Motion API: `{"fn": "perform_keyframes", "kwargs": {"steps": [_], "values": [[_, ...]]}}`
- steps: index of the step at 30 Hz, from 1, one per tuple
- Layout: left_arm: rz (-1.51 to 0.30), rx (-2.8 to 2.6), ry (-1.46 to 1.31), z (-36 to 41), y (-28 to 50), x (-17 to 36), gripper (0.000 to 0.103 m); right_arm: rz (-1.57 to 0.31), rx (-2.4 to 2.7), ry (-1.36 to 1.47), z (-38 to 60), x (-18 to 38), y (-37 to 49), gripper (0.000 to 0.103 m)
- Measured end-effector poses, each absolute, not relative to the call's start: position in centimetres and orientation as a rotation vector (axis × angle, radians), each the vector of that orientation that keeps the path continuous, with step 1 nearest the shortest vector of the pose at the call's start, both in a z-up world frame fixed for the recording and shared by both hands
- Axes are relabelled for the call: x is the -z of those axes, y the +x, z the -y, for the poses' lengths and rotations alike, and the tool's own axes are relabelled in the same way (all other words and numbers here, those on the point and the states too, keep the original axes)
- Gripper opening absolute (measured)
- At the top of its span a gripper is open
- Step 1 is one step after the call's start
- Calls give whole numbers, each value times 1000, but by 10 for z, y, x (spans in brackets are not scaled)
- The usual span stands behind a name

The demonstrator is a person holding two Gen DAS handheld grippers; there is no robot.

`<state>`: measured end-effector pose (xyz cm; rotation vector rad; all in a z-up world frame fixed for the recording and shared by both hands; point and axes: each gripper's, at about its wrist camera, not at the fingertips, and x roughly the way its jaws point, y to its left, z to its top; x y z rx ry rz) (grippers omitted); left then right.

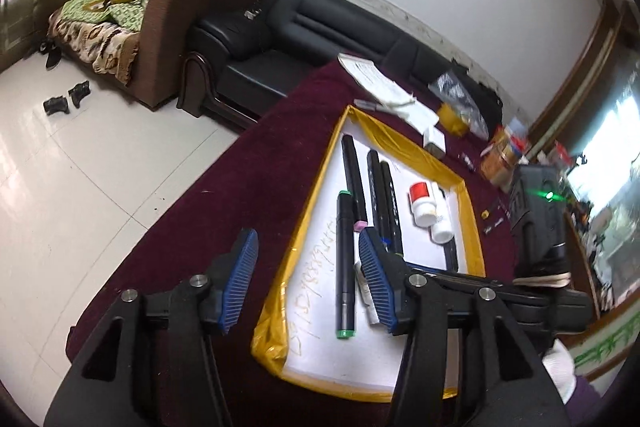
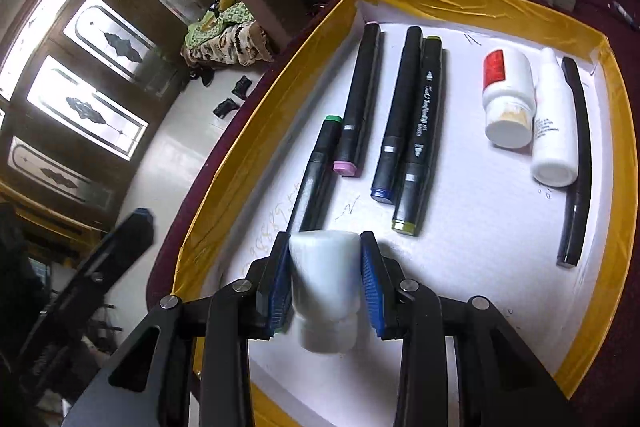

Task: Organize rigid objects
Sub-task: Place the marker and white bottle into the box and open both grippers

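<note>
**Plastic, foil and pile**

We see a smooth, milky plastic bottle (image 2: 323, 287) between ribbed blue pads (image 2: 371, 291) that look rubbery. The tray (image 2: 472, 11) has a matt white floor, perhaps foam, edged in glossy, creased yellow tape. The markers (image 2: 400, 115) are satin black plastic. The table cover (image 1: 224, 195) is matt maroon pile; the sofa (image 1: 304, 39) is glossy black leather.

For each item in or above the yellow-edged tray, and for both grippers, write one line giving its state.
Left gripper: open, empty.
Right gripper: shut on white bottle.
Green-capped marker: lying flat, capped.
Pink-capped marker: lying flat, capped.
Blue-capped marker: lying flat, touching olive-capped marker.
Red-labelled bottle: on its side.
Dropper bottle: on its side.
Tray: open-topped.
</note>
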<state>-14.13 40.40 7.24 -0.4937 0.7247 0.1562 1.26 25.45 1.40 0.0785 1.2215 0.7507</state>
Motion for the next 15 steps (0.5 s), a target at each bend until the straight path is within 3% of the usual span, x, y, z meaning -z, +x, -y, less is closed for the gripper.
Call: {"fn": "perform_keyframes", "kwargs": {"steps": [8, 11, 15], "values": [[-706, -191, -514, -409, -154, -73, 52, -1163, -744, 61, -249, -29, 9, 31], [-703, -210, -480, -400, -156, -76, 59, -1123, -743, 85, -232, -41, 5, 31], [-693, -257, -387, -381, -159, -85, 60, -1052, -725, 123, -190, -59, -1, 35]]}}
